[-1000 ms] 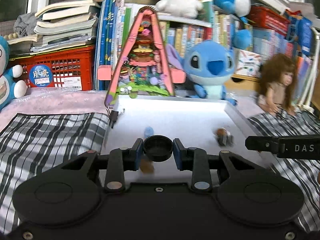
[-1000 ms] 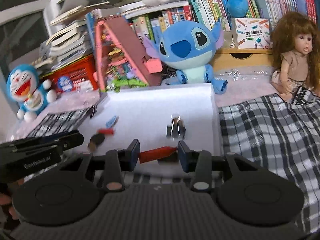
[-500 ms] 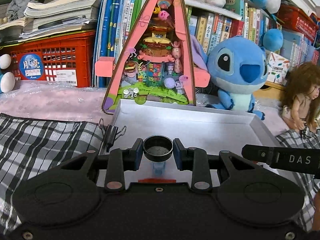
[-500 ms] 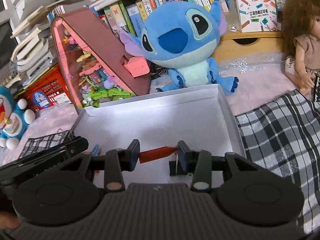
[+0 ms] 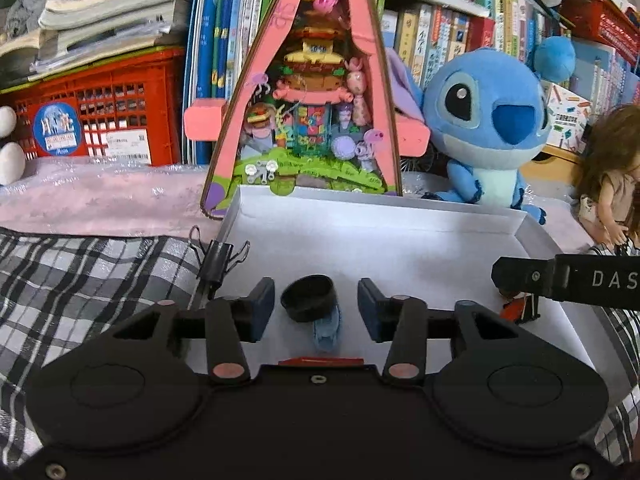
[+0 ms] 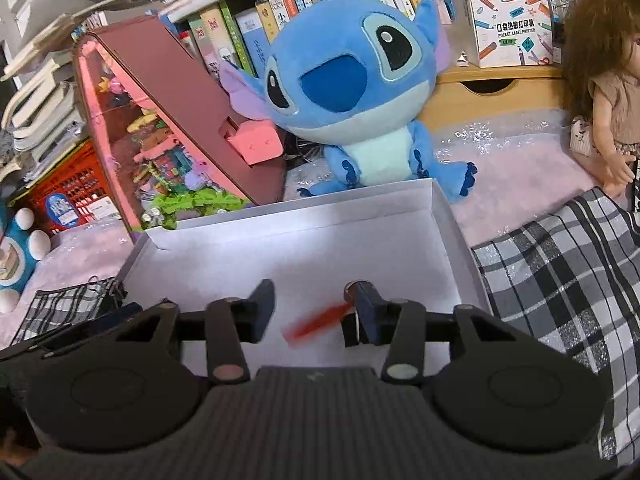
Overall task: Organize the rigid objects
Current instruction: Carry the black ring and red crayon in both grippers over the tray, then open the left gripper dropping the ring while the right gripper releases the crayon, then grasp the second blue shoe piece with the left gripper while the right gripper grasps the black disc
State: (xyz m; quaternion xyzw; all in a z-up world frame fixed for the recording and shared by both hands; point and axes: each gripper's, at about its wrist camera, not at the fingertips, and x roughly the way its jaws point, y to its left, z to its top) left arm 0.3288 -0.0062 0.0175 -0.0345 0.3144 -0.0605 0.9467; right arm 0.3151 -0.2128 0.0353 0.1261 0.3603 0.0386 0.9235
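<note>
The left tool is standing released over the white tray, its two blue pads spread wide. A black cap is sitting between them, clear of both pads (nearer the left one), and it is lying tilted on the tray floor. Just behind the cap, closer to the tool's body, a blue clip is resting, and a red strip is showing at the very edge of the tool's housing. To the left of the tool, a black binder clip is gripping the tray's left wall. To the right, the other tool's dark arm is reaching in over the tray, with a small red and black piece lying under it.

The right tool is also hanging released above the same tray, pads apart. A red stick is appearing blurred in the gap, slanting toward the right pad; whether it is touching that pad cannot be told. A brownish round thing is peeking out just beyond the right pad.

Ahead of both tools, past the tray's far wall, a blue plush is sitting beside a pink triangular house. A plaid cloth is lying to the right of the tray.
</note>
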